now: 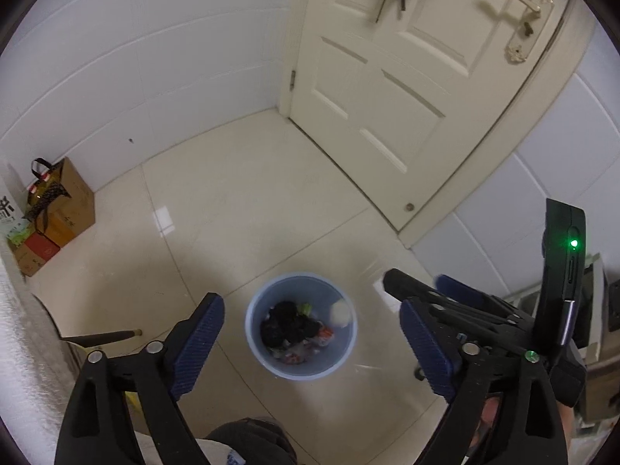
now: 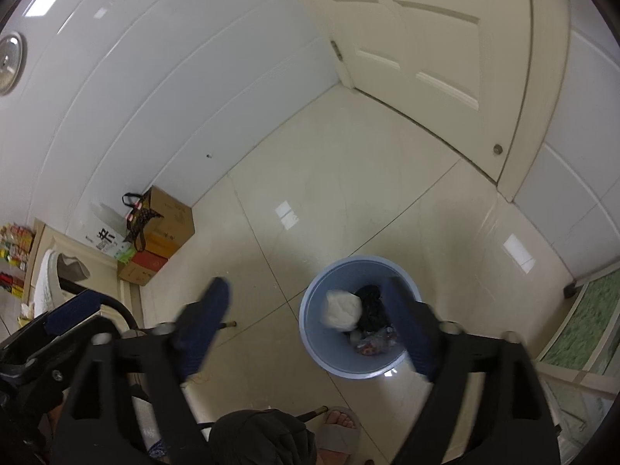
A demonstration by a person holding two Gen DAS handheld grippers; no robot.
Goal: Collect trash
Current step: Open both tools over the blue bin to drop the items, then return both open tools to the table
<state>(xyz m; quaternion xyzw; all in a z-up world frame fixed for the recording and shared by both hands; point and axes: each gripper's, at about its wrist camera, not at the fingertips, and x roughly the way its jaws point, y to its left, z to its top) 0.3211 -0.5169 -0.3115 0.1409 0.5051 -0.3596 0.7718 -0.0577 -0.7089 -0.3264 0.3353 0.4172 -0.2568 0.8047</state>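
Left gripper point(image 1: 312, 343) and right gripper point(image 2: 310, 333) gape empty above the bin point(image 1: 257, 345) (no legible labels).

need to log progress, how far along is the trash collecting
Looks mostly done: the blue bin on the floor already holds a white wad, dark stuff and wrappers. In hand: nothing, the left tongs and right tongs are both open and empty above the bin. Left: no loose trash shows on the tiles; areas outside these views can't be judged.
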